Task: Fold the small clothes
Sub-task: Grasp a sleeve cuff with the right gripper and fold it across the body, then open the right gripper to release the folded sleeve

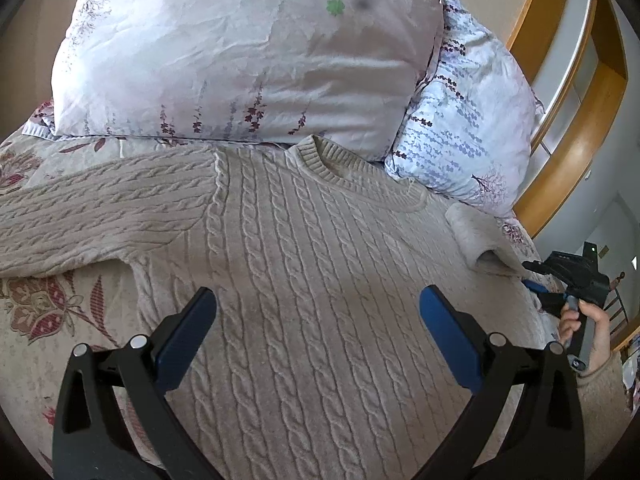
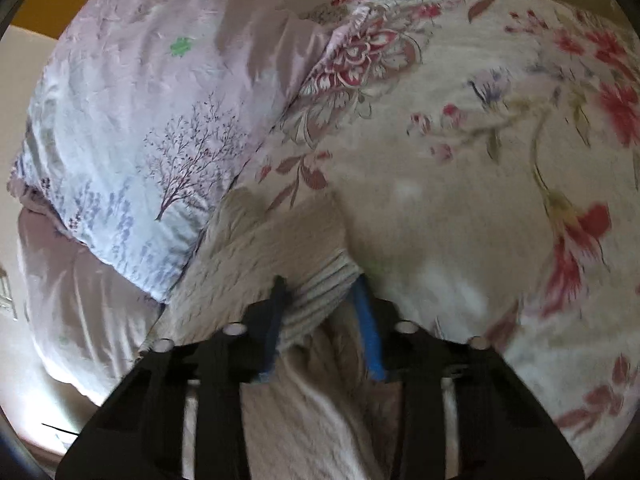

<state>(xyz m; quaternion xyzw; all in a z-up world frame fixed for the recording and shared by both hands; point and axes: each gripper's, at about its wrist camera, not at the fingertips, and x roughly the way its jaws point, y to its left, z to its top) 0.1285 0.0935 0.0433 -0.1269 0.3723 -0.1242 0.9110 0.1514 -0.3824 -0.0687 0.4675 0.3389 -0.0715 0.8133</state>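
Spread wide, the left gripper [image 1: 316, 308] is held over the sweater [image 1: 304, 248], while the cuff [image 2: 316, 300] pinched by the right gripper's [image 2: 320, 296] jaws could be dragged loose.

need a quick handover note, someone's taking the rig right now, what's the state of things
Left gripper: open, hovering over the middle of the cable-knit sweater, holding nothing.
Right gripper: fingers closed on the ribbed sleeve cuff.
Sweater lies front up on the floral bedspread, collar toward the pillows. The other sleeve is spread out flat.
Done: sweater laid out, one cuff gripped.
Left: probably bring both sleeves over the body, then fold the body.
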